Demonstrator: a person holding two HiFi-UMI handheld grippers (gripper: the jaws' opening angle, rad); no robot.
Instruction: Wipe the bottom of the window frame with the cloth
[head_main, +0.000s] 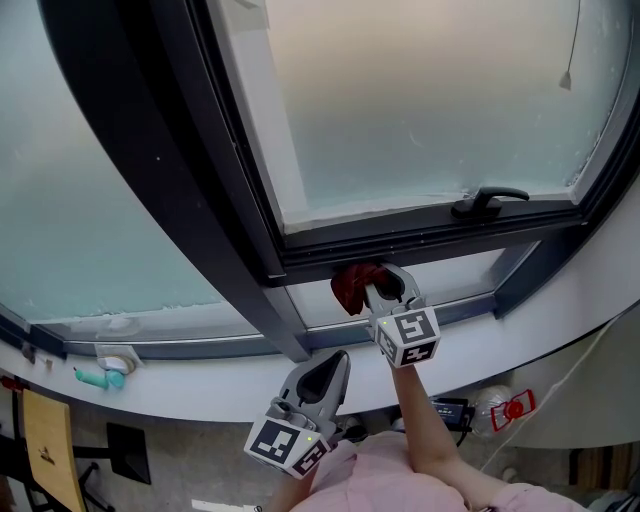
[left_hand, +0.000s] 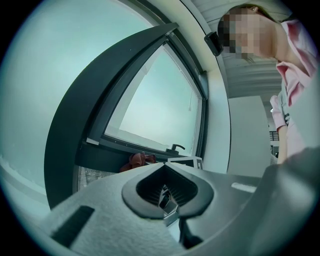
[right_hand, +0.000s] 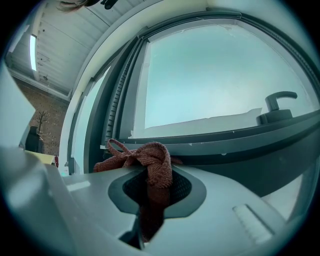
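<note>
Right gripper (head_main: 378, 285): we see it in the centre of the head view, reaching up to the window. Its jaws are clenched on the cloth (head_main: 352, 287).
Same gripper in its own view (right_hand: 152, 197): the two jaws are pressed together. The red woven cloth (right_hand: 152, 162) is squeezed between them and bunches out over their tips.
Cloth, place: it is at the lower dark bar of the window frame (head_main: 420, 240), just left of the gripper's jaws in the head view. We cannot tell if it really touches the bar.
Left gripper (head_main: 333, 362): it is low in the head view, below the window sill (head_main: 200, 390) and well apart from the cloth.
Left gripper in its own view (left_hand: 167, 192): the jaws are closed tip to tip, with nothing held between them. Past them, in the middle of the frame, the cloth (left_hand: 137, 161) shows.
Handle (head_main: 487, 200): black, on the bottom of the sash, right of centre.
Sill, lower left: a small teal object (head_main: 100, 378) lies there.
Person: a pink sleeve (head_main: 400, 490) is at the bottom edge.
</note>
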